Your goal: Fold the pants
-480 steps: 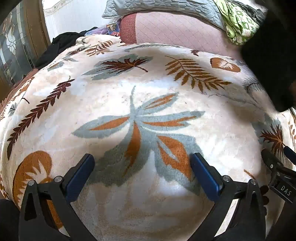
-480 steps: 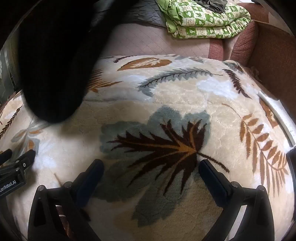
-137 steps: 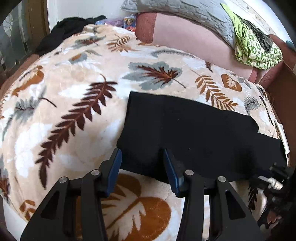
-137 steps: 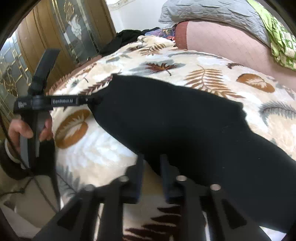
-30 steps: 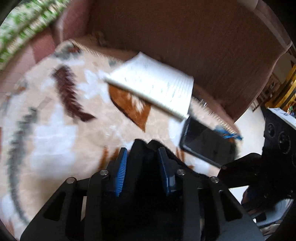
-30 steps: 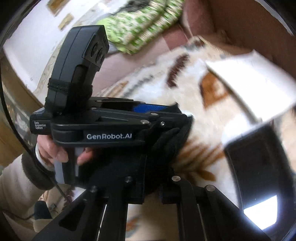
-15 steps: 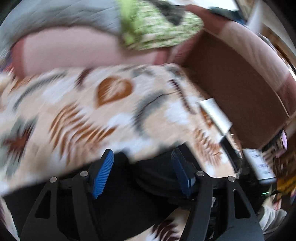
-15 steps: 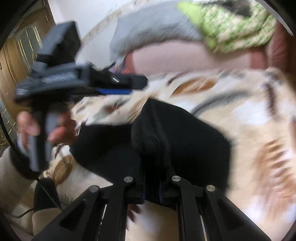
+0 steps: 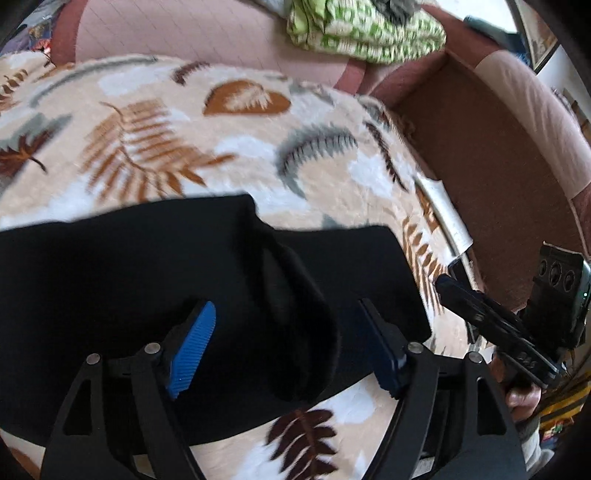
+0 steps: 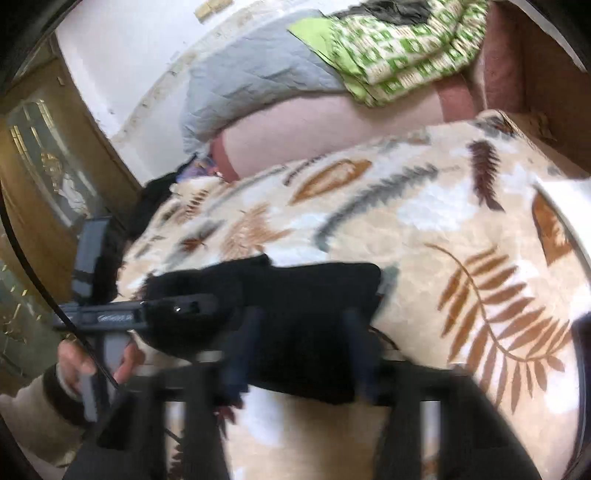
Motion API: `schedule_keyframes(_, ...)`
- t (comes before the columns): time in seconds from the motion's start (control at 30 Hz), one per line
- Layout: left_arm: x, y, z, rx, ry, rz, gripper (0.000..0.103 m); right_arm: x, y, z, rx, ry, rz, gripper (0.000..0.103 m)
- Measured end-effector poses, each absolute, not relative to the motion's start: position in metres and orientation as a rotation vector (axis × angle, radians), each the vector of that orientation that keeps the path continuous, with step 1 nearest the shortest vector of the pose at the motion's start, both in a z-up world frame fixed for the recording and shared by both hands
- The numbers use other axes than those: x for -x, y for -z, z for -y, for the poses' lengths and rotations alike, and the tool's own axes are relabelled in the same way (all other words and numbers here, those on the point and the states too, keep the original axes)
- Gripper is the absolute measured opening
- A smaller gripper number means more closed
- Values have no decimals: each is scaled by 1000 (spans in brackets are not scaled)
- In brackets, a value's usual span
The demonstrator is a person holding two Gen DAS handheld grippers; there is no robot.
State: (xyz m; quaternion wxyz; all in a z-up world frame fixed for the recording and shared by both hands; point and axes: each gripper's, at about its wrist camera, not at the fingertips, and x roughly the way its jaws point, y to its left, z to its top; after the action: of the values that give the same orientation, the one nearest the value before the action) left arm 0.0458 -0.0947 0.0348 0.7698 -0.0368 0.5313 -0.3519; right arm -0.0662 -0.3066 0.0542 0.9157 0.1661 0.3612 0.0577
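The black pants (image 9: 140,273) lie folded over on the leaf-patterned blanket (image 9: 155,147), with a raised fold ridge (image 9: 295,314) running between my left fingers. My left gripper (image 9: 291,347) is open just above the pants, holding nothing. In the right wrist view the pants (image 10: 306,295) lie as a short black bundle. My right gripper (image 10: 299,354) is open over their near edge, blurred. The left gripper (image 10: 147,310) shows at the left of that view; the right gripper (image 9: 495,328) shows at the right of the left wrist view.
A pink sofa back (image 9: 184,33) with a green patterned cloth (image 9: 362,29) runs behind the blanket. A brown armrest (image 9: 498,155) stands to the right, with a white notebook (image 9: 447,218) at the blanket's edge. A wooden glazed door (image 10: 33,177) stands at left.
Both grippers have opened and let go of the pants. The lifted end now lies laid over the rest of the pants. Both cameras have swung back toward the sofa back.
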Motion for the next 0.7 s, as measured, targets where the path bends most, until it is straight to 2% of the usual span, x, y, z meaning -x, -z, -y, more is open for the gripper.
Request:
schedule_keyframes(0.07, -44, -28, 104, 84, 736, -1147, 76, 61, -44, 305, -325, -87, -773, 12)
schedule_keyframes(0.13, -41, -25, 111, 65, 712, -1145, 61, 58, -36, 304, -336, -76, -781, 11)
schedule_keyframes(0.17, -41, -26, 114, 36, 698, -1145, 36, 60, -35, 305, -348, -77, -778, 11)
schedule_keyframes(0.2, -41, -27, 116, 14, 699, -1155, 22, 61, -36, 305, -353, -78, -775, 11)
schedule_keyframes(0.33, -41, -44, 102, 22, 698, -1128, 16, 60, -53, 295, -324, -118, -747, 15)
schedule_keyframes(0.4, -41, -50, 93, 8, 668, -1088, 5, 56, -56, 290, -311, -132, -740, 15)
schedule_keyframes(0.6, -50, -19, 85, -1, 603, -1152, 4, 34, -22, 286, -320, -107, -808, 15)
schedule_keyframes(0.7, -48, -22, 83, 26, 604, -1137, 4, 31, -10, 287, -317, -96, -811, 11)
